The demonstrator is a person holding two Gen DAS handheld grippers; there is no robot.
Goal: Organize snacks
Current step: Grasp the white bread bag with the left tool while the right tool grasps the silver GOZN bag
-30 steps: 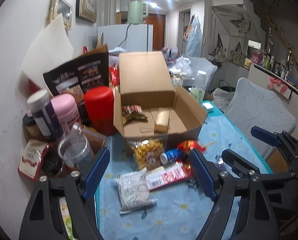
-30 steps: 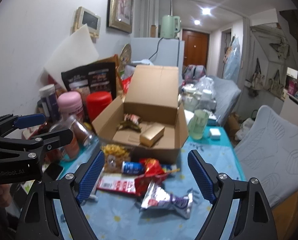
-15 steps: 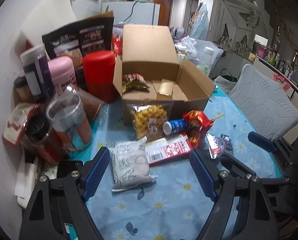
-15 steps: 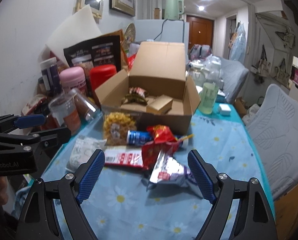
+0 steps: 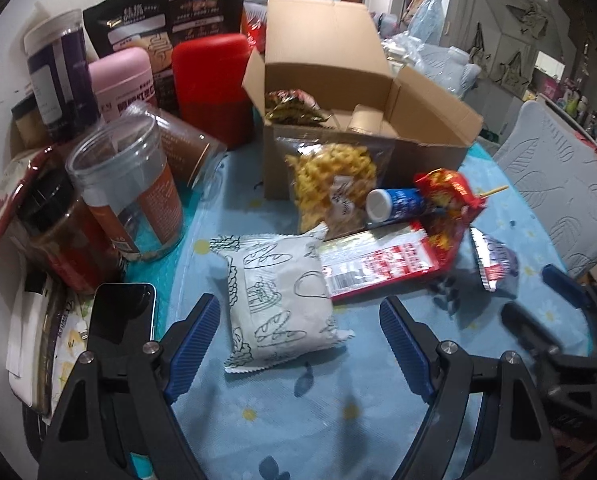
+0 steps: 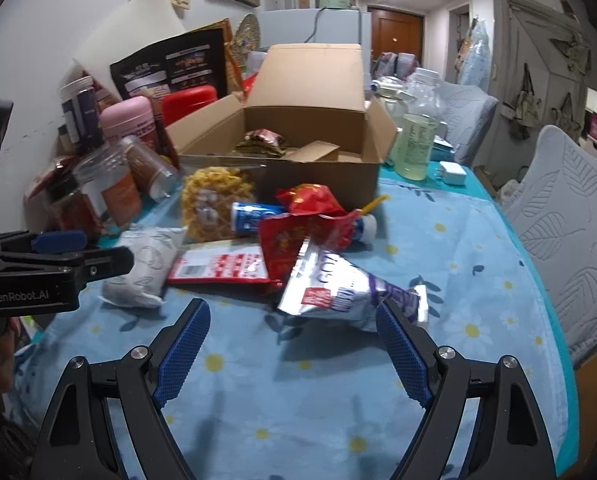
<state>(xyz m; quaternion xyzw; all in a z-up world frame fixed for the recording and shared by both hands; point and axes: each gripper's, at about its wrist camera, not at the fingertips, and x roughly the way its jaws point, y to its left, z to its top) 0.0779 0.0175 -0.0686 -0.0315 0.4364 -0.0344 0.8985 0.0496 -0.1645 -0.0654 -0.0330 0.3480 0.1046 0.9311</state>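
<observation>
Cluttered as this dining corner is, the blue daisy-print tablecloth (image 6: pixel 438 264) keeps a bare strip along its near edge, and most of the sorting looks undone. Starting at the left by the wall, jars and canisters crowd together: a clear plastic jar (image 5: pixel 130 184), a pink canister (image 5: pixel 120 76) and a red canister (image 5: pixel 214 84) behind it, with a dark phone (image 5: pixel 122 312) lying flat in front. Next along, the left gripper (image 5: pixel 298 328) hangs over a white bread-print packet (image 5: pixel 278 300), jaws wide apart with the packet's near end between the tips and nothing pinched. Beyond that packet a bag of yellow twists (image 5: pixel 330 184) leans against the open cardboard box (image 5: pixel 430 152), and a flat red-and-white packet (image 5: pixel 378 264), a small blue tube (image 5: pixel 394 204) and a crumpled red packet (image 5: pixel 446 200) lie heaped together. Inside the box I can see only one dark wrapped snack (image 6: pixel 262 142) and a small brown carton (image 6: pixel 314 152), so I'd judge the job barely begun. Furthest right, the right gripper (image 6: pixel 294 336) is likewise spread open and empty, poised just short of a silver-and-purple foil packet (image 6: pixel 338 288) that rests against the red one. Every loose snack on the cloth has yet to go into the box.
</observation>
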